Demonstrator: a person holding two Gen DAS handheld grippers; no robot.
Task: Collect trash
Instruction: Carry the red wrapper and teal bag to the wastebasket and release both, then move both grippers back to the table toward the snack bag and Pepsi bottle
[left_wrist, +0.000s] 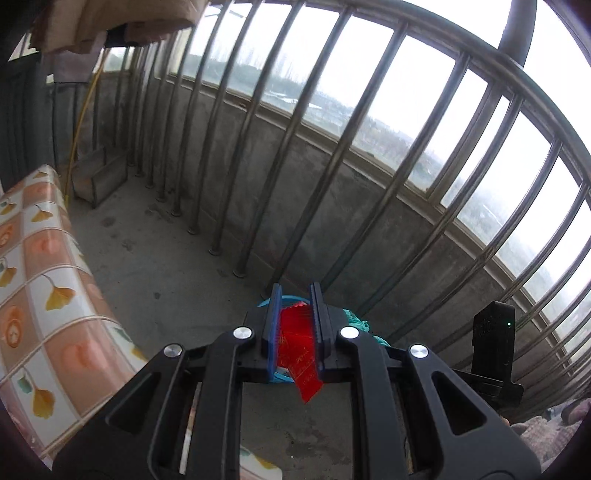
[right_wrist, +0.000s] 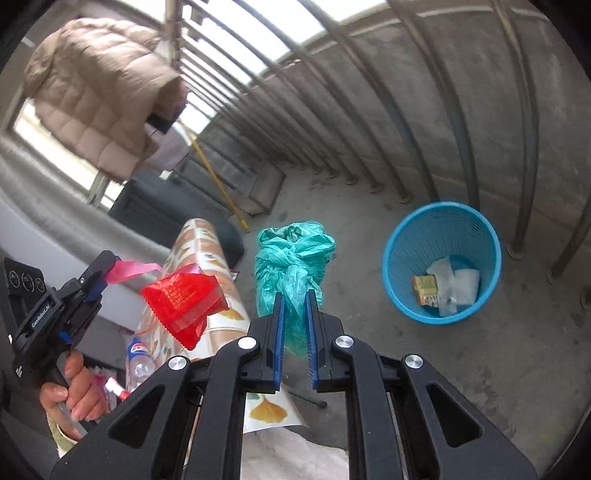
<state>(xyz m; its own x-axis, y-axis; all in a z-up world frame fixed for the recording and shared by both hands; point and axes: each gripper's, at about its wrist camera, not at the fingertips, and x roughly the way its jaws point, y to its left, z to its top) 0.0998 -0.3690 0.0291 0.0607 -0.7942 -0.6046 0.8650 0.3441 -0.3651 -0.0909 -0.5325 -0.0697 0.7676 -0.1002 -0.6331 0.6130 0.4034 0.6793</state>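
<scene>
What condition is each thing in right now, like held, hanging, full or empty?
left gripper: shut on the red wrapper.
red wrapper: held in the air, crumpled.
right gripper: shut on the green plastic bag.
green plastic bag: knotted, held off the floor.
blue bin: upright on the floor, partly filled with paper trash.
puffer jacket: hanging up.
water bottle: lying beside the table.

A crumpled red wrapper (right_wrist: 183, 304) and a knotted teal bag (right_wrist: 291, 264) hang in the air; the blue bin (right_wrist: 441, 221) (upright, on the floor) holds scraps.
</scene>
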